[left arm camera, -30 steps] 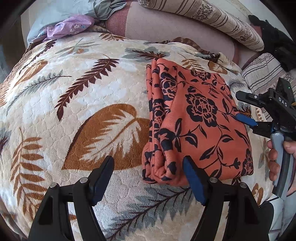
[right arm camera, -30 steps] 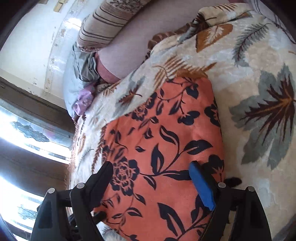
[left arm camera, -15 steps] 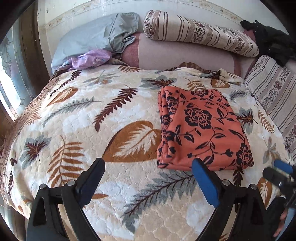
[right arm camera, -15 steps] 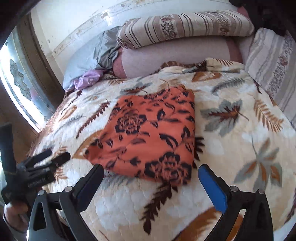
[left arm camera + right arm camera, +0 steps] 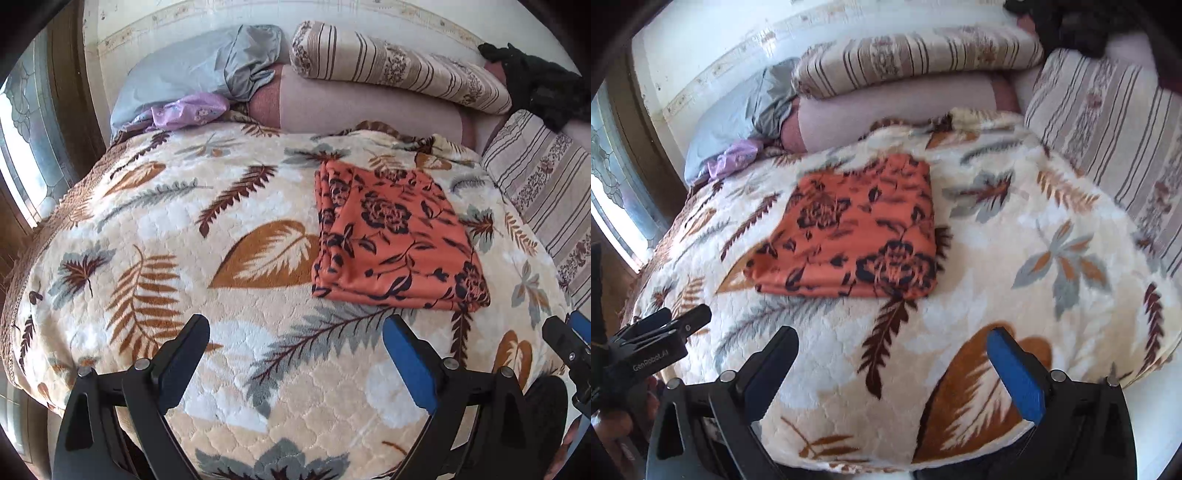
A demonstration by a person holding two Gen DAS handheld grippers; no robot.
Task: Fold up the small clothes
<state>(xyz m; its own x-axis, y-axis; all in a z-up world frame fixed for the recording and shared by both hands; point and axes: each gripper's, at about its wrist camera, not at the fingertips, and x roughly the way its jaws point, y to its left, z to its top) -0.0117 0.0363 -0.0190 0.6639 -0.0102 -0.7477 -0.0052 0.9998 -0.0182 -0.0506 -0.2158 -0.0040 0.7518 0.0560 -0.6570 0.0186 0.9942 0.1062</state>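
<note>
A folded orange garment with a dark flower print (image 5: 395, 236) lies flat on the leaf-patterned blanket (image 5: 221, 229); it also shows in the right wrist view (image 5: 857, 232). My left gripper (image 5: 295, 350) is open and empty, held back near the bed's front edge, apart from the garment. My right gripper (image 5: 892, 363) is open and empty, also back from the garment. The right gripper shows at the right edge of the left wrist view (image 5: 569, 343). The left gripper shows at the left of the right wrist view (image 5: 661, 332).
Striped pillows (image 5: 399, 70) and a grey pillow (image 5: 192, 70) lie at the head of the bed. A purple cloth (image 5: 188, 110) lies by the grey pillow. A black item (image 5: 535, 85) sits at the far right. A window (image 5: 22, 147) is on the left.
Both grippers have pulled back and away from the folded garment, which now lies alone on the blanket. Both stayed open.
</note>
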